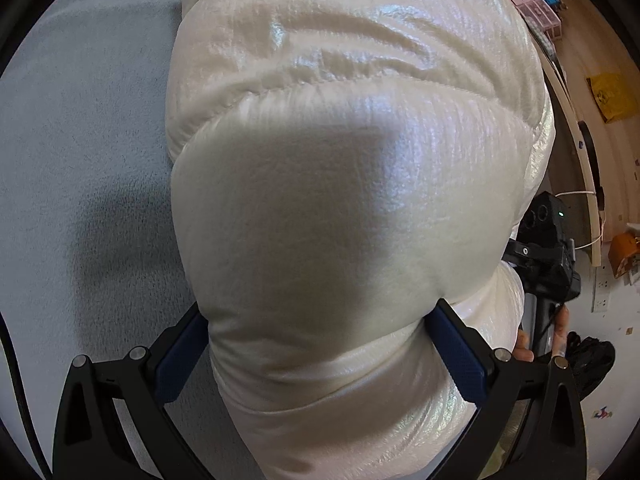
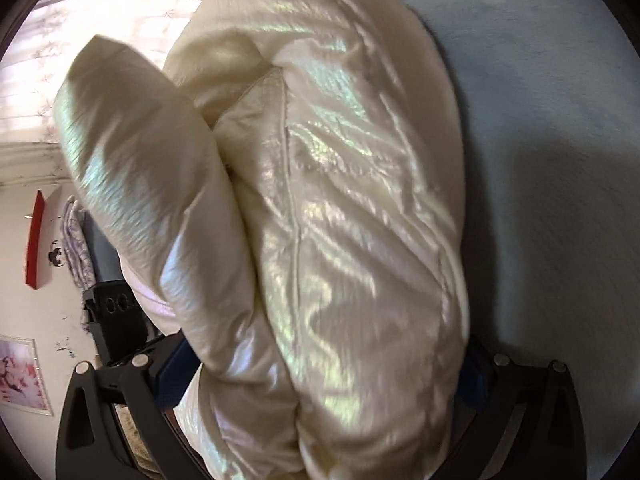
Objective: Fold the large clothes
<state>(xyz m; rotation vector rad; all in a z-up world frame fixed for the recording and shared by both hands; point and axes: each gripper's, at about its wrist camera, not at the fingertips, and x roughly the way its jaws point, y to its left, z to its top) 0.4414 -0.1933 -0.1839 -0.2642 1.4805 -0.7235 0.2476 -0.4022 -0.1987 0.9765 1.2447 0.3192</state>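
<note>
The cream padded jacket (image 1: 320, 208) hangs bunched over the grey bed (image 1: 80, 120), pinched by both the left gripper (image 1: 320, 344) and the right gripper (image 2: 320, 364). It looks light, puffy and slippery, so thick quilted seams likely give the surest hold.

Bright daylight, sheen glare, soft shadows, motion blur, fisheye vignetting

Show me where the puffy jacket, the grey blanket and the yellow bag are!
puffy jacket (image 1: 304, 216): left wrist view, middle of a quilted panel.
grey blanket (image 1: 80, 120): left wrist view, bare patch left of the jacket.
yellow bag (image 1: 612, 96): left wrist view, its middle.
</note>
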